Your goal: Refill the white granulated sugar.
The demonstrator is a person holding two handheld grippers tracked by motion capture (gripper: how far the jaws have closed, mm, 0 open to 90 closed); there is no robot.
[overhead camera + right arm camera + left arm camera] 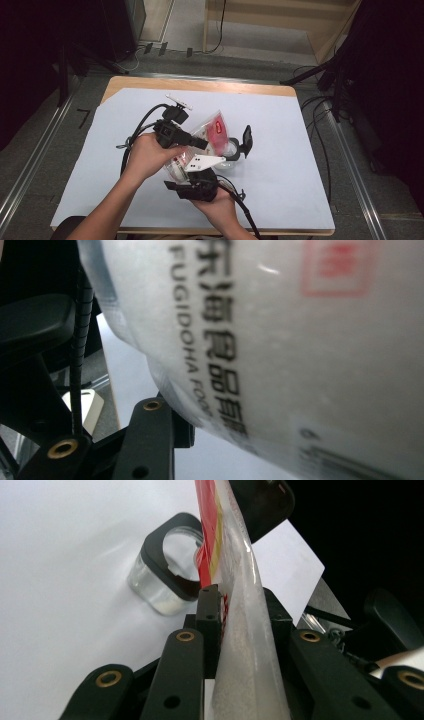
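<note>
Pouch (212,132) of white powder hangs above the worktop (280,165), long axis slanting toward the open jar (231,148); left claw (239,605) clamps its upper part, right claw (192,172) its lower end

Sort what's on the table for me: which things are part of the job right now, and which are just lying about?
In the job:
- plastic bag with white powder, held by both tongs
- left tongs, pinching the bag's edge
- right tongs, on the bag's lower end
- open clear jar with black flip lid, just beyond the bag

Lying about:
- white sheet covering the table
- cables on the floor
</note>
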